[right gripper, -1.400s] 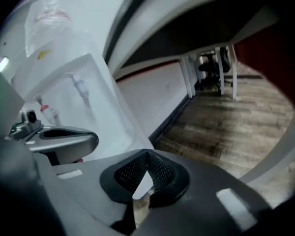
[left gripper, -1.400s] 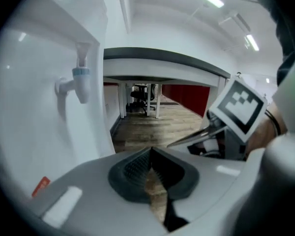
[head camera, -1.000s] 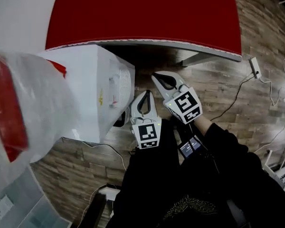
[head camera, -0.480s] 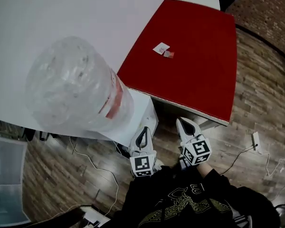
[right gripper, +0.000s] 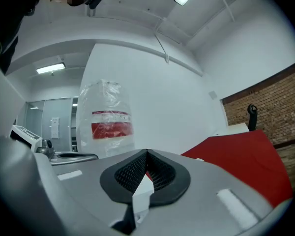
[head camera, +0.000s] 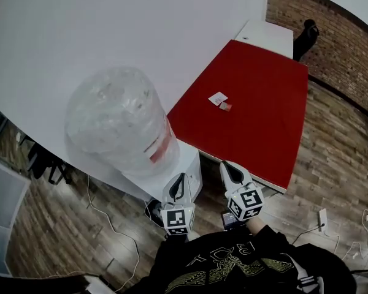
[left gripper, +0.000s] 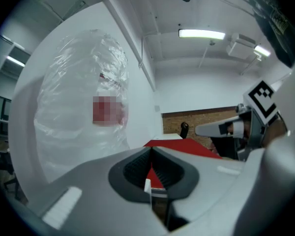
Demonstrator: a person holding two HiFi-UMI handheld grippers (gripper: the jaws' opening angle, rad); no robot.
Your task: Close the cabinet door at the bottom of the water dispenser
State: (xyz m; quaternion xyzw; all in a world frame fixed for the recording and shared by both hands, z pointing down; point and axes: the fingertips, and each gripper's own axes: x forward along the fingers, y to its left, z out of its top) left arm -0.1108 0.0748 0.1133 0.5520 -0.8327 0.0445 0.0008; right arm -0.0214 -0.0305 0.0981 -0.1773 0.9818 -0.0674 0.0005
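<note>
The water dispenser's white body (head camera: 185, 162) stands against the wall, topped by a plastic-wrapped bottle (head camera: 119, 122) with a red label. Its bottom cabinet door is hidden below the body in the head view. My left gripper (head camera: 180, 177) is shut and empty, level, right in front of the dispenser's upper body. My right gripper (head camera: 227, 167) is also shut and empty, a little to its right, by the red table's edge. In the left gripper view the bottle (left gripper: 83, 97) fills the left and the jaws (left gripper: 151, 149) meet. The right gripper view shows closed jaws (right gripper: 147, 151) and the bottle (right gripper: 110, 127).
A red table (head camera: 251, 109) with small cards (head camera: 219, 99) stands right of the dispenser. A white wall (head camera: 110, 35) lies behind and a brick wall (head camera: 331, 35) far right. Cables (head camera: 104, 219) and a power strip (head camera: 322, 219) lie on the wooden floor.
Both grippers have risen from low beside the dispenser's lower body to its upper part. The head view has pulled up and back. Both stay shut.
</note>
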